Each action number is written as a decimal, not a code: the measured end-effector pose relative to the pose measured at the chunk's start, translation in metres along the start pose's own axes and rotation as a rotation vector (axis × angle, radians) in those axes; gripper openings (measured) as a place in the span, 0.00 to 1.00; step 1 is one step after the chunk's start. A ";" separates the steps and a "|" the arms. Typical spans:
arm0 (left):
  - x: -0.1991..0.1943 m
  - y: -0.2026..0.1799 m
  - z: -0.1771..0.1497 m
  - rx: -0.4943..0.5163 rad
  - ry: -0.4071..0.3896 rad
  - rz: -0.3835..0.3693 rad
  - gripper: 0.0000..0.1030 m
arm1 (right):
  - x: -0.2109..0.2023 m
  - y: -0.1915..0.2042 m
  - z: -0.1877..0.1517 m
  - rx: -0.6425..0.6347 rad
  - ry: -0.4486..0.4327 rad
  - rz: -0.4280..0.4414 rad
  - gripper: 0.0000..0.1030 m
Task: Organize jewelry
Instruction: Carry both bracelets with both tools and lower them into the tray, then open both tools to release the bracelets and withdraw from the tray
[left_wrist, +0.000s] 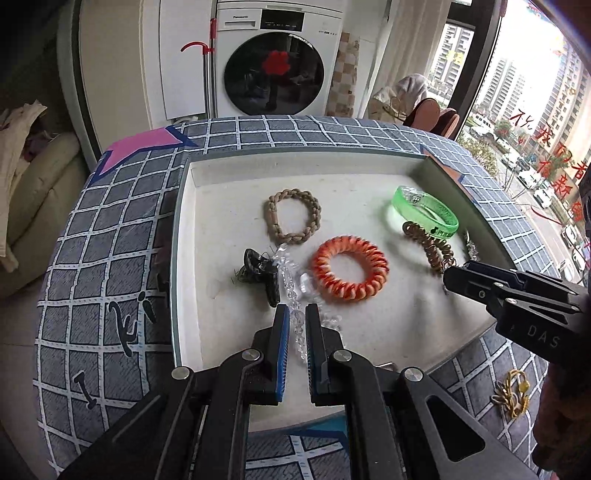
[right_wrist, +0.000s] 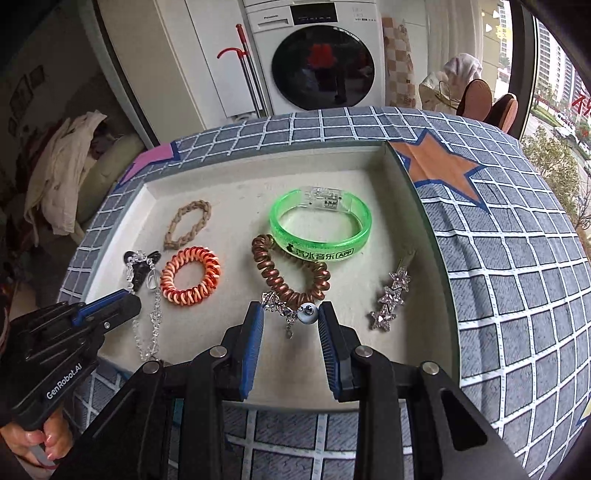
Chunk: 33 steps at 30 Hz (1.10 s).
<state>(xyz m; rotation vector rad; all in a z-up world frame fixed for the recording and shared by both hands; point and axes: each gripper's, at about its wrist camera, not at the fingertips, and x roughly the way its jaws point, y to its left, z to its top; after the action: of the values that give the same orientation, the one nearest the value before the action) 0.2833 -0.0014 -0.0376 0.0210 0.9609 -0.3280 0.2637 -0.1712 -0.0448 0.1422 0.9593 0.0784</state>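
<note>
A white tray (left_wrist: 229, 177) on a checked cloth holds the jewelry. My left gripper (left_wrist: 297, 314) straddles a clear crystal bead strand (left_wrist: 295, 325) with a narrow gap, low over the tray's front edge; it also shows in the right wrist view (right_wrist: 122, 301). Beside the strand lie a black hair claw (left_wrist: 258, 271), an orange spiral hair tie (left_wrist: 351, 267) and a tan braided bracelet (left_wrist: 291, 216). My right gripper (right_wrist: 291, 314) is open around a small silver charm with a white bead (right_wrist: 295, 312), near a brown spiral hair tie (right_wrist: 291, 277). A green bangle (right_wrist: 319, 225) and a star hair clip (right_wrist: 389, 301) lie close.
A yellow cord bracelet (left_wrist: 511, 393) lies on the cloth outside the tray, front right. The tray has raised walls (right_wrist: 399, 162). A washing machine (left_wrist: 275, 59) stands behind the table, a window to the right, a sofa to the left.
</note>
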 end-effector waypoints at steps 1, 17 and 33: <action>0.003 0.000 0.000 0.006 0.005 0.017 0.28 | 0.003 -0.001 0.001 0.003 0.003 -0.006 0.32; 0.010 -0.015 0.002 0.089 -0.017 0.156 0.28 | 0.009 -0.010 0.007 0.030 0.008 -0.027 0.54; -0.007 -0.019 0.001 0.096 -0.052 0.166 0.28 | -0.037 -0.024 -0.008 0.155 -0.064 0.104 0.66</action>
<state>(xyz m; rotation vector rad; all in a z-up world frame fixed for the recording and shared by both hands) 0.2747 -0.0177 -0.0290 0.1781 0.8855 -0.2203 0.2357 -0.1989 -0.0228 0.3357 0.8936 0.0951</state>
